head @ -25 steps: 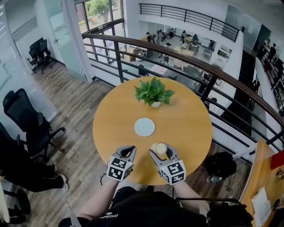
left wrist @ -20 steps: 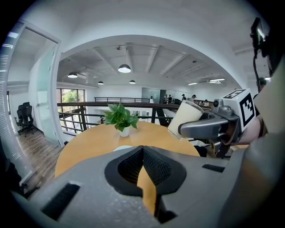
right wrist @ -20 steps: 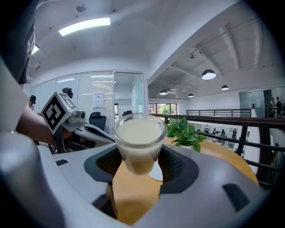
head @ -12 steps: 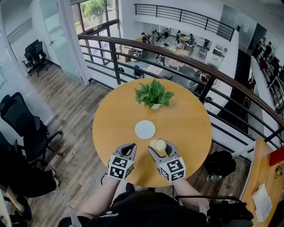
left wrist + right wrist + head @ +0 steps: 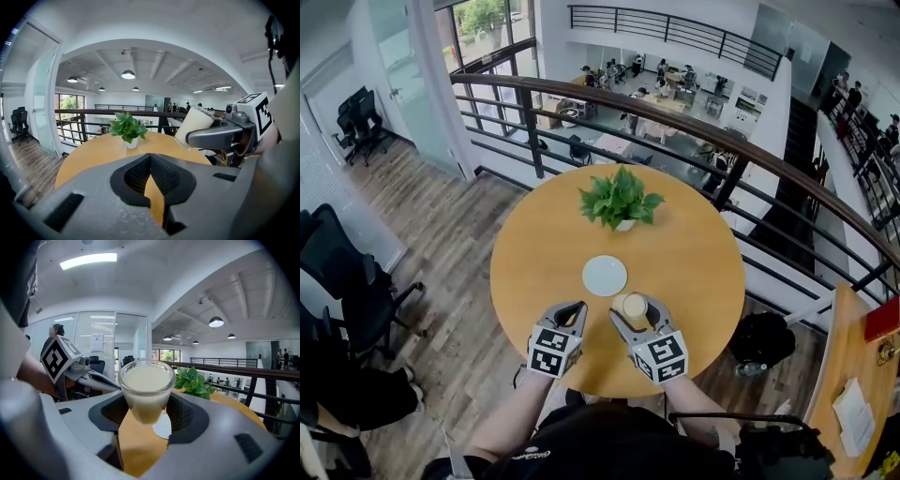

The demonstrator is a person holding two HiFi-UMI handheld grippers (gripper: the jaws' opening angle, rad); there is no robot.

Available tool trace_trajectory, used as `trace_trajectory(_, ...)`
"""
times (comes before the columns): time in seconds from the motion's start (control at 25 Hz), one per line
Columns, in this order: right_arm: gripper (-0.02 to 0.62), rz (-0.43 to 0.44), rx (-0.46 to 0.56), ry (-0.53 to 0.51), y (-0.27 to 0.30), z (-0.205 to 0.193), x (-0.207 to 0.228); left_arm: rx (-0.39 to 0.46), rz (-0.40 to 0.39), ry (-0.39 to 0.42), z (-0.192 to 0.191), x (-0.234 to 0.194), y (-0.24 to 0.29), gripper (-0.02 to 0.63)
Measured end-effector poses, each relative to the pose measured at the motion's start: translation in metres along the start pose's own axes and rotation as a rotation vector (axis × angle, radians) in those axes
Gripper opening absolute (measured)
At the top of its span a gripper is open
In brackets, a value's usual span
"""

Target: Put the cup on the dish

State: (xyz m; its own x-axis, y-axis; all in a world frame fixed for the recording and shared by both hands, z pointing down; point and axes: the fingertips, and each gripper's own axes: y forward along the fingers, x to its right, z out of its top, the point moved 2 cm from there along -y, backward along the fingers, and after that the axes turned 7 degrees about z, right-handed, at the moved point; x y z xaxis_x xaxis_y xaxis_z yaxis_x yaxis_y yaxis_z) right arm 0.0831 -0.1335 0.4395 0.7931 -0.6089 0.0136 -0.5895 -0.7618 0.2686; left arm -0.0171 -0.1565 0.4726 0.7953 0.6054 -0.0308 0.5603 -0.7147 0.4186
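Head view looks steeply down on a round wooden bench beside a curved railing. A potted plant stands at the bench's upper middle, and the white dish lies bare near the centre. Just below and right of the dish, the right gripper has its fingers clenched on the cup, a clear glass filled with a creamy liquid. In the right gripper view the cup sits squarely between the dark pads, with the dish showing on the bench behind its base. The cup is apart from the dish. At lower left of the cup, the left gripper hovers over the bench's near edge. Its fingers are drawn together at the tips with nothing between them.
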Motion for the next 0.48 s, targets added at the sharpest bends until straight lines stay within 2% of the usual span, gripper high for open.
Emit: trace_trajectory(0.48, 0.252, 0.011, -0.034, 0.005, 0.019, -0.014, 0.004, -0.056, -0.016, -0.015, -0.019, -0.006, 0.018, 0.0)
